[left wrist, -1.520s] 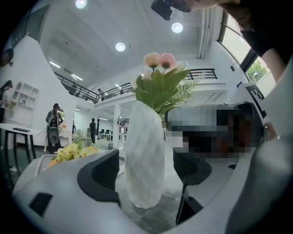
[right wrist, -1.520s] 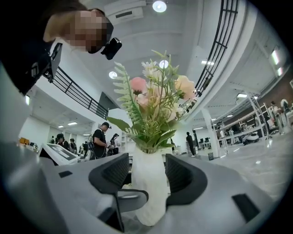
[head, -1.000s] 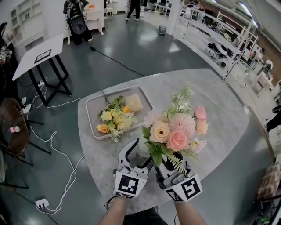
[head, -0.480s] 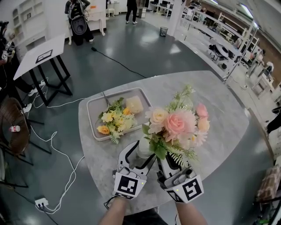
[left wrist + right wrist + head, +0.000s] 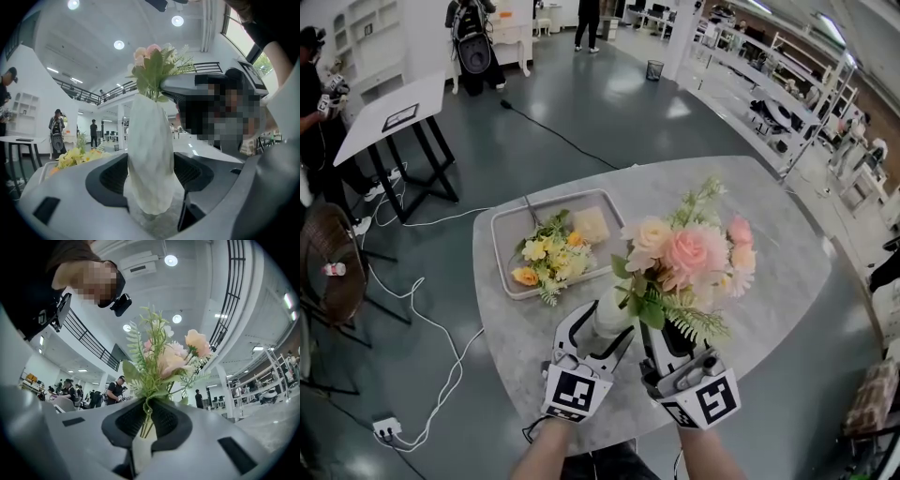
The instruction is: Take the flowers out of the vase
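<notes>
A white vase [image 5: 607, 323] stands on the marble table [image 5: 769, 272] near its front edge. My left gripper [image 5: 598, 325] has closed in on the vase, and its pads press the sides of the vase [image 5: 149, 150]. A bouquet of pink and peach flowers [image 5: 689, 253] rises from the vase mouth, leaning right. My right gripper [image 5: 664, 336] has just been closing and is now shut on the green stems [image 5: 148, 420] just under the leaves, with the blooms [image 5: 164, 359] above its jaws. The stem ends inside the vase are hidden.
A grey tray [image 5: 502, 230] at the table's back left holds yellow flowers [image 5: 546, 261]. A white side table [image 5: 389, 117], a wicker chair [image 5: 328, 272] and cables [image 5: 422, 309] are on the floor to the left. People stand in the background.
The right gripper's jaws closed onto the stems. The bouquet has risen a little and shifted right. The left gripper stayed at the vase.
</notes>
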{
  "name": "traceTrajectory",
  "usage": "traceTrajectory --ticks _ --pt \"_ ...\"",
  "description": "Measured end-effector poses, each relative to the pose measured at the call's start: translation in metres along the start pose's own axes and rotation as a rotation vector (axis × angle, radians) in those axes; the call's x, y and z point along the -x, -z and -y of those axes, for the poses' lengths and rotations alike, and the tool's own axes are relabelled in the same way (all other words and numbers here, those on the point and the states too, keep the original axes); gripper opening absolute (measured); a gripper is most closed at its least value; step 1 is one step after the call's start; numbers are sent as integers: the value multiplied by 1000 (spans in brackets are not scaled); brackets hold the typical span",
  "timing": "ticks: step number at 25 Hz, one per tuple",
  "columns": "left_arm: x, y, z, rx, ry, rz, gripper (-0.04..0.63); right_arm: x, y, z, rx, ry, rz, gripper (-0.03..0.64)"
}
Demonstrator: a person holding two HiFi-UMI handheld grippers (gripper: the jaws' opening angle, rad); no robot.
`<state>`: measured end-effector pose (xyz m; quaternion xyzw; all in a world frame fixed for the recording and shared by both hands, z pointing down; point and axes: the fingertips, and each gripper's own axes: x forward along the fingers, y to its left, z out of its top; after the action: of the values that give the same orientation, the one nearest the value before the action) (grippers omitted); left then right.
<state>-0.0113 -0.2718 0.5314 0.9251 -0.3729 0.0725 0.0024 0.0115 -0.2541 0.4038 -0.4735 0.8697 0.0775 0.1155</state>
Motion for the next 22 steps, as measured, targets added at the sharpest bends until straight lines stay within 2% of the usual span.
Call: traceTrajectory --ticks 22 --pt "-3 -3 6 -41 36 -74 320 -8 -10 6 33 -47 -65 44"
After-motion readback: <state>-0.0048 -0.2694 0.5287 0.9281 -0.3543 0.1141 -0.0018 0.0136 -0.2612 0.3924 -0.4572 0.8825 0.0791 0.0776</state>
